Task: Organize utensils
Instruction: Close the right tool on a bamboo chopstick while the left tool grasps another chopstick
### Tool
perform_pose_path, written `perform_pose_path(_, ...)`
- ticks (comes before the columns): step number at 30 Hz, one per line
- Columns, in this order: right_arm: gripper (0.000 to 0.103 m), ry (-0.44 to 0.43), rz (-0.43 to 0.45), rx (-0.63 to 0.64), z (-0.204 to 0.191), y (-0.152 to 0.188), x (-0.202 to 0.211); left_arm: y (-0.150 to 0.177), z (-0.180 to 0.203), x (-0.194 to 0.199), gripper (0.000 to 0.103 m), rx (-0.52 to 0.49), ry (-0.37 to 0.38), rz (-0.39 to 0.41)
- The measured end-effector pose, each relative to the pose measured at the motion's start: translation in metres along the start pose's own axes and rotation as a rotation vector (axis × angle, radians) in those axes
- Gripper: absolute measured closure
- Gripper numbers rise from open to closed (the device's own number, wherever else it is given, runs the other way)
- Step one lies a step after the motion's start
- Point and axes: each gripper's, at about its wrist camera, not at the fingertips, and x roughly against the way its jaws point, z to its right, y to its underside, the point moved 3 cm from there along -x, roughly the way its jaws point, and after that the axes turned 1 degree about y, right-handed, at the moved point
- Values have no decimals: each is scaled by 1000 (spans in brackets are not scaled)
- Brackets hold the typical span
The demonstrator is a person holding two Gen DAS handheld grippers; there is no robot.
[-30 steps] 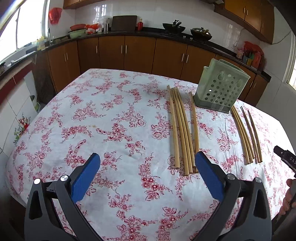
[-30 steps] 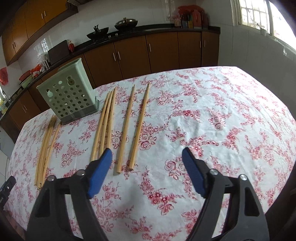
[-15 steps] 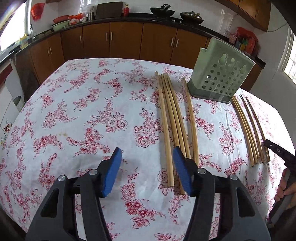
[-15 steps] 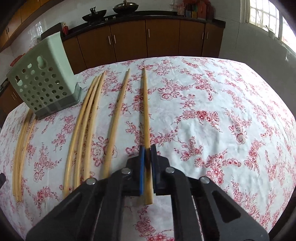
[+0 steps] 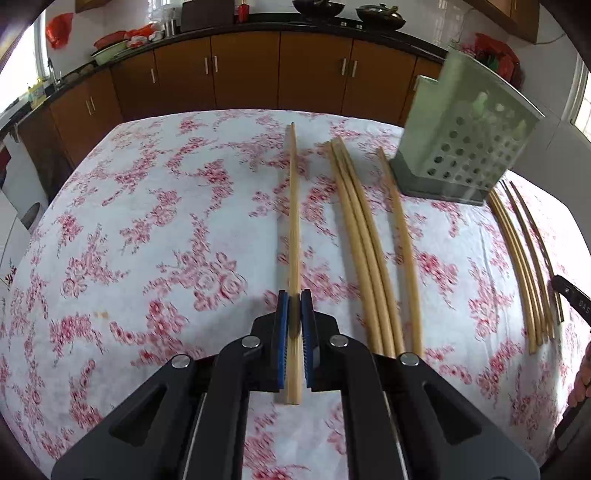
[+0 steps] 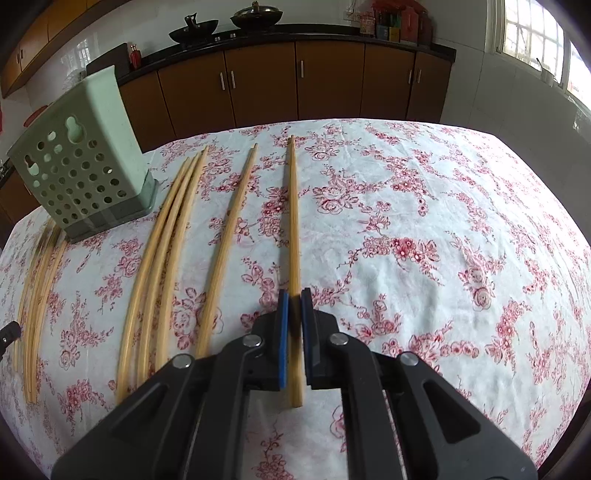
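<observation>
Chopsticks being held on both sides, one in each gripper. Nearest on the left side, left gripper [image 5: 294, 295] pressing its blue pads tight on the left chopstick [image 5: 293, 206], clamping it close to its near end and leaving a short stub poking back toward the camera. Pointing straight away across the floral tablecloth [image 5: 166, 240], possibly hovering just above it, the motion blur making that hard to judge.

Lying just to the right, a trio of chopsticks [image 5: 364, 240] touching side by side, then a single chopstick [image 5: 400, 236] a little apart.

Nearest on the right side, right gripper [image 6: 294, 293] likewise pinching the right chopstick [image 6: 293, 214] near its near end, jaws closed on it, the rest running straight toward the far edge. Resting to its left, a lone chopstick [image 6: 227, 240], then three more chopsticks [image 6: 162, 251] lying together.

Standing farther back between the two groups, the green holder [image 6: 81, 166], perforated and looking tilted through the fisheye, with nothing seen inside it.

Running along the far wall, brown cabinets [image 5: 243, 70] under a dark counter, carrying two woks [image 6: 194, 31].
</observation>
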Motion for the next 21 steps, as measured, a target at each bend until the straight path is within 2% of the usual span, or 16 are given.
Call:
perform_pose_path(2, 95, 10, 6, -7, 5, -9, -7, -10, -10, -7, 95, 9, -16, 13)
perform_pose_path(5, 95, 24, 18, -32, 16, -16, -11, -15, -22, -11, 95, 25, 7, 23)
perform_pose_path(10, 94, 16, 27, -26, 18, -14, -11, -5, -21, -6, 94, -4, 15, 58)
perform_pose_path(14, 93, 7, 28, -33, 20, -6, -3, -2, -23, -3, 91, 17, 39, 59)
perform_pose_path(21, 94, 11, 27, -24, 18, 0, 1, 6, -21, 2, 91, 11, 30, 58)
